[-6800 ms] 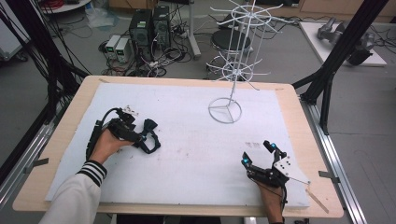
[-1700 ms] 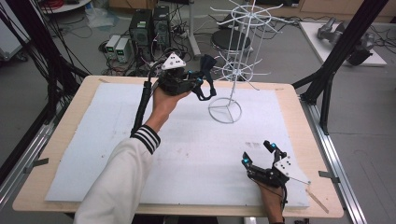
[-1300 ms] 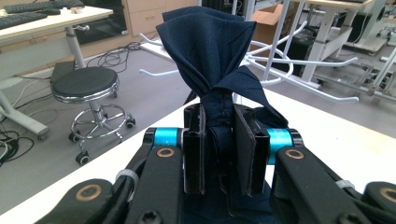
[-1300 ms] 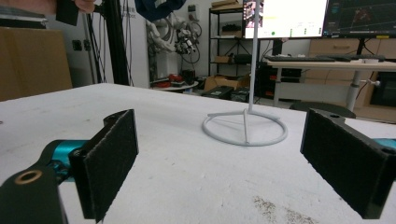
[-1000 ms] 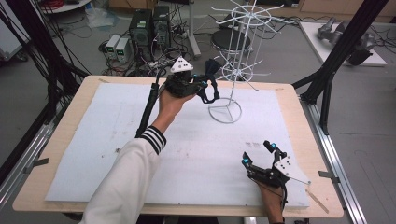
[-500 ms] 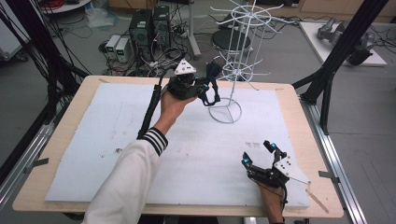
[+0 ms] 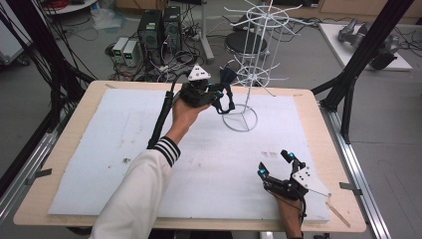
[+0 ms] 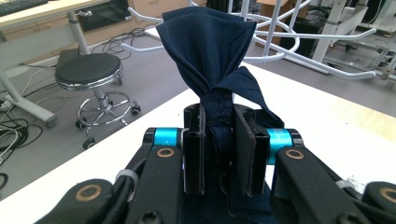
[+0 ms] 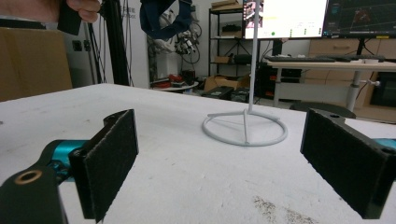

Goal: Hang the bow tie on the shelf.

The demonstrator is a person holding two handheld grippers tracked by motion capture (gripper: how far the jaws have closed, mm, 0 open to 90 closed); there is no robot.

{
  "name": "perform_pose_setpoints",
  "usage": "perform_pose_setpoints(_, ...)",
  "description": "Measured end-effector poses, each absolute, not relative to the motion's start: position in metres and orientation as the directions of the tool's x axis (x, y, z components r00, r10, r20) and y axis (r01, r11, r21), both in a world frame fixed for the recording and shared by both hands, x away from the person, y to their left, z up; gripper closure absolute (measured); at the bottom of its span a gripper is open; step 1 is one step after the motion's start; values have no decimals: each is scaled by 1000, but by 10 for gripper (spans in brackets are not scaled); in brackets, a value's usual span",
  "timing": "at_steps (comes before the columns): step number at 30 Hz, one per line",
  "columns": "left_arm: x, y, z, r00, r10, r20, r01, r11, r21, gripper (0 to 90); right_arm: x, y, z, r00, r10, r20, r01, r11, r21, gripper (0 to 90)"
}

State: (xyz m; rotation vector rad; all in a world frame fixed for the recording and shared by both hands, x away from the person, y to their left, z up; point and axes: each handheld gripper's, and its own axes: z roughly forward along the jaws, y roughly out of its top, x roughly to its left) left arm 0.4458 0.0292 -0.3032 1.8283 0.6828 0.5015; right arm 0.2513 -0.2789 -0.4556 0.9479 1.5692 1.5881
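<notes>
the left gripper [image 7: 219, 94] has its jaws pinched tight on a dark blue cloth [image 8: 212, 60], which bunches up just ahead of them beside the white wire rack [image 7: 251, 74]. best to ease the loop over a prong before letting go. the right gripper [image 7: 276, 164] rests wide open, empty.

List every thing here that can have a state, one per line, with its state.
Left gripper: shut on the dark blue cloth, raised near the rack.
Dark blue cloth: bunched, pinched between the fingers, off the table.
White wire rack: upright on the table, nothing on its arms.
Right gripper: open, low over the white mat, holding nothing.
</notes>
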Motion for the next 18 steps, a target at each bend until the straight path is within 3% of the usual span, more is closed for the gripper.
perform_pose_setpoints(18, 448, 27, -306, 744, 668, 16, 214, -261, 941, 744, 251, -279, -455, -486, 874, 26, 14, -22, 1000, 102)
